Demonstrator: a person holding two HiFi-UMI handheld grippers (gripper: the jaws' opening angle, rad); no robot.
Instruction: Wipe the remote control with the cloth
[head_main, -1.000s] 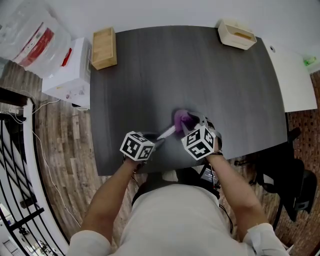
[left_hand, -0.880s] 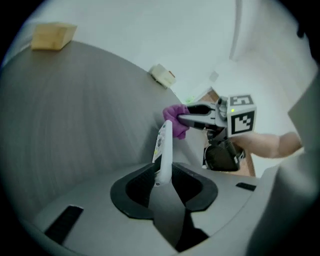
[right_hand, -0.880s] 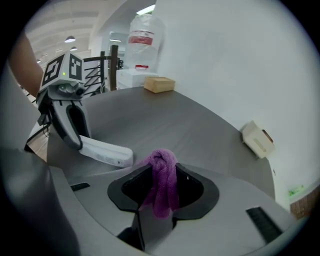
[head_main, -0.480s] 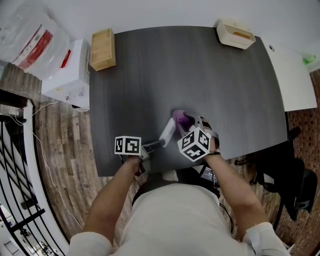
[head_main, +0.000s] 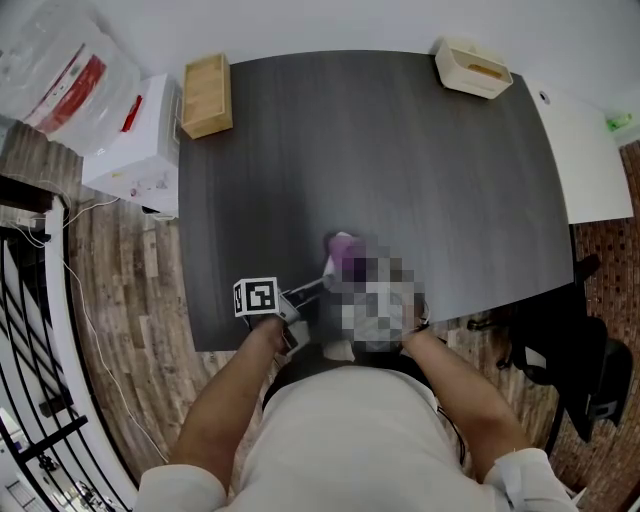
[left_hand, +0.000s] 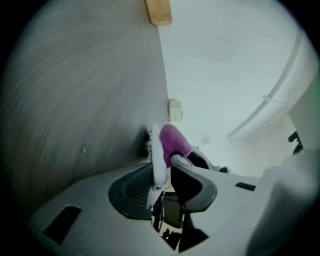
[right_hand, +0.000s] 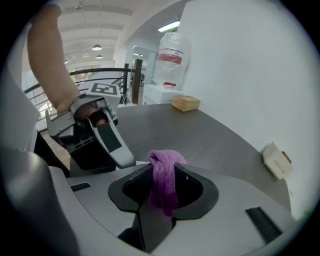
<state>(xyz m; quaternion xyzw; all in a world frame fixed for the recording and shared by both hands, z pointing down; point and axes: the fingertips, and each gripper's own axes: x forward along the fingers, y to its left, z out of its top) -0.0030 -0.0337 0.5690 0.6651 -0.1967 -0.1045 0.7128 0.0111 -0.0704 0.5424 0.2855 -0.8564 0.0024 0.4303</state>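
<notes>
My left gripper (head_main: 298, 293) is shut on the near end of a white remote control (head_main: 326, 270), held just above the dark table (head_main: 400, 150) near its front edge. In the left gripper view the remote (left_hand: 156, 155) stands on edge between the jaws of the left gripper (left_hand: 162, 172), with the purple cloth (left_hand: 174, 140) pressed against its right face. The cloth (head_main: 342, 248) covers the remote's far end. My right gripper (right_hand: 163, 175) is shut on the folded cloth (right_hand: 162, 182). In the head view a mosaic patch hides the right gripper.
A wooden box (head_main: 208, 95) sits at the table's far left corner and a cream tray (head_main: 473, 68) at the far right. Left of the table stand a white box (head_main: 140, 140) and a plastic bag (head_main: 60, 70). A white tabletop (head_main: 590, 150) adjoins on the right.
The left gripper has rolled, turning the remote onto its edge. The right gripper has slid the cloth leftward along the remote, toward the left gripper.
</notes>
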